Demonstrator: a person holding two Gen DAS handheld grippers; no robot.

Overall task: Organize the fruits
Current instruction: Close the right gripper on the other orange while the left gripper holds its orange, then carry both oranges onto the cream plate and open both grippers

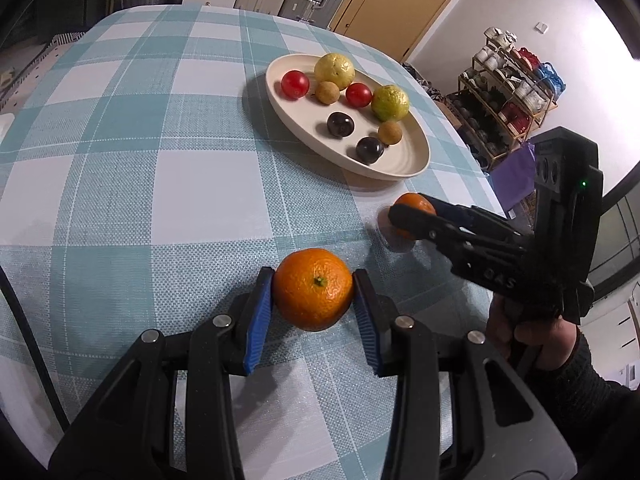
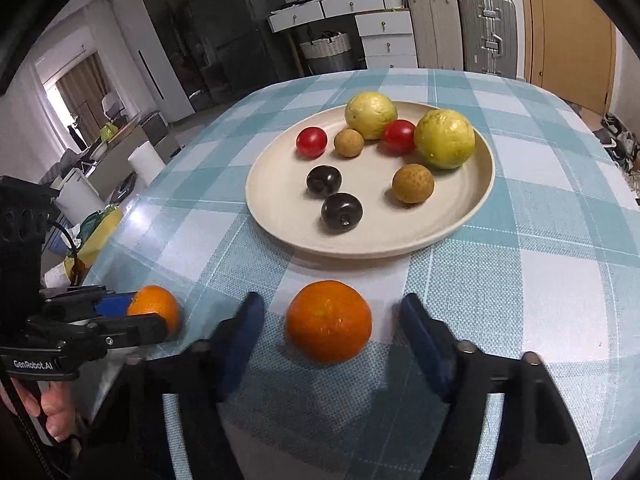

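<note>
A cream plate [image 1: 404,168] [image 2: 276,216] on the checked tablecloth holds two yellow-green guavas, two red tomatoes, two dark plums and two tan longans. My left gripper [image 1: 313,292] has its blue pads against both sides of an orange [image 1: 313,289] that rests on the cloth; it shows in the right wrist view too [image 2: 154,308]. My right gripper [image 2: 330,328] is open around a second orange [image 2: 328,320], with gaps on both sides. In the left wrist view that orange [image 1: 414,204] sits between the right fingers.
The table [image 1: 120,160] is covered in a teal and white checked cloth. Its right edge runs close to the right gripper. A shelf of cups [image 1: 512,88] stands beyond it. Drawers and suitcases [image 2: 484,28] line the far wall.
</note>
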